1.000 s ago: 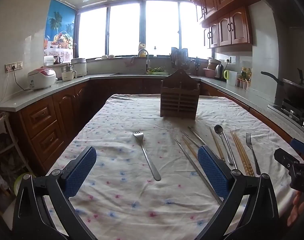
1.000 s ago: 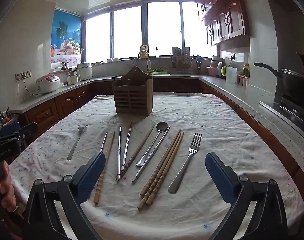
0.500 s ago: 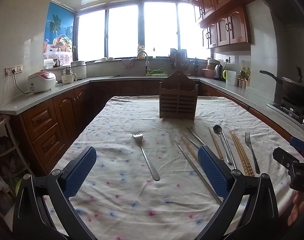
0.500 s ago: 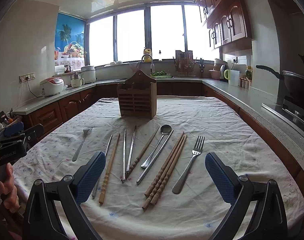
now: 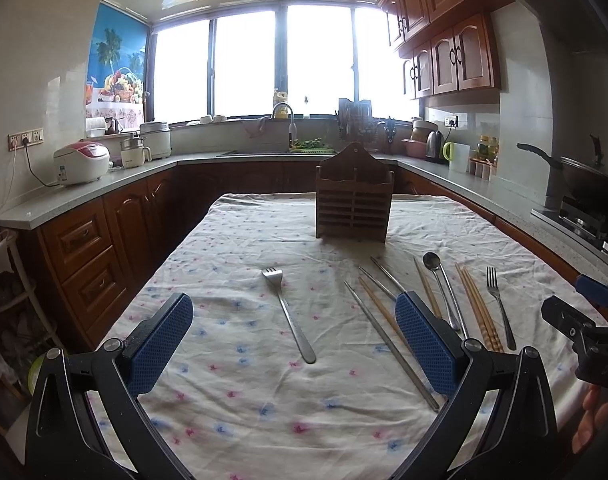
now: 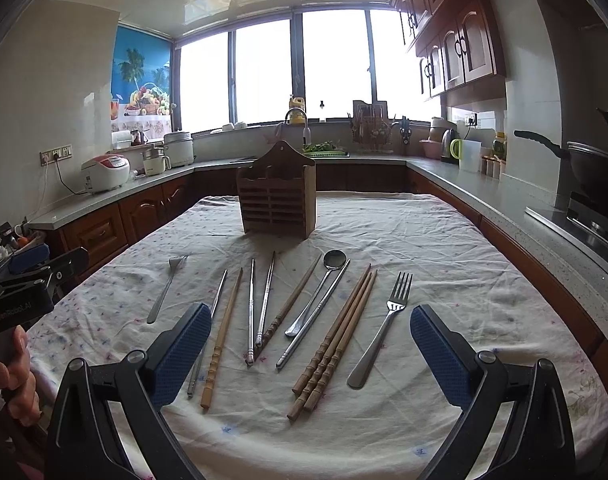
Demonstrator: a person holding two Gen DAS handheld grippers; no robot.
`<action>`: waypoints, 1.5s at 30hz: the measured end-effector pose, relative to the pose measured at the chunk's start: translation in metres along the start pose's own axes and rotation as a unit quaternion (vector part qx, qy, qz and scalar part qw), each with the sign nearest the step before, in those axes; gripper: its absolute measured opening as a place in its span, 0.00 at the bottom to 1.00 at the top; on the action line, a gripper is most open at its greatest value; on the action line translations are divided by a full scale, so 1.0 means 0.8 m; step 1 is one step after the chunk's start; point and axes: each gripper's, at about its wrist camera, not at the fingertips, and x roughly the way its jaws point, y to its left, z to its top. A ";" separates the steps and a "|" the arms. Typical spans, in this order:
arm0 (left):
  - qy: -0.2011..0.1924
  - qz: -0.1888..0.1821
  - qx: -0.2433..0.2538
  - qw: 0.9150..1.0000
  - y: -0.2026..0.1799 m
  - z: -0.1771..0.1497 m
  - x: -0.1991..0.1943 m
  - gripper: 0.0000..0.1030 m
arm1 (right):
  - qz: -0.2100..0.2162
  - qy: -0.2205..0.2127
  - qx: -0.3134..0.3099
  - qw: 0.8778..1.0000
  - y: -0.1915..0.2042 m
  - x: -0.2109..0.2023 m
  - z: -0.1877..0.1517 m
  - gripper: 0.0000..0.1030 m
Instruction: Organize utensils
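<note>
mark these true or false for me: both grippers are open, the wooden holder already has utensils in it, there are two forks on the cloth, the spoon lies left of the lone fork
1. Both the left gripper and right gripper are open and hold nothing. True.
2. The wooden holder already has utensils in it. False: none show above its rim; all lie on the tablecloth.
3. Two forks lie on the cloth. True: the lone fork and the right fork.
4. The spoon lies left of the lone fork. False: it lies to its right.

Bright bay windows (image 5: pixel 283 60), wooden cabinets (image 5: pixel 452 56), grey countertop (image 6: pixel 484 188)
</note>
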 end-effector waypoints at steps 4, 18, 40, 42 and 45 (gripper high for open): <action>0.001 -0.001 0.000 1.000 -0.001 0.000 0.000 1.00 | 0.002 -0.002 -0.003 1.000 0.003 0.000 0.002 0.98; 0.001 -0.003 -0.003 1.000 0.002 0.000 -0.001 1.00 | 0.007 -0.008 -0.005 1.000 0.008 -0.002 0.004 0.98; 0.009 -0.008 -0.005 1.000 0.002 0.001 0.004 1.00 | 0.013 -0.012 -0.005 1.000 0.010 -0.004 0.006 0.98; 0.013 -0.009 -0.007 1.000 0.003 0.001 0.007 1.00 | 0.014 -0.010 -0.004 1.000 0.009 -0.003 0.005 0.98; 0.024 -0.016 -0.017 0.999 0.006 0.003 0.012 1.00 | 0.014 -0.005 -0.003 1.000 0.008 0.001 0.005 0.98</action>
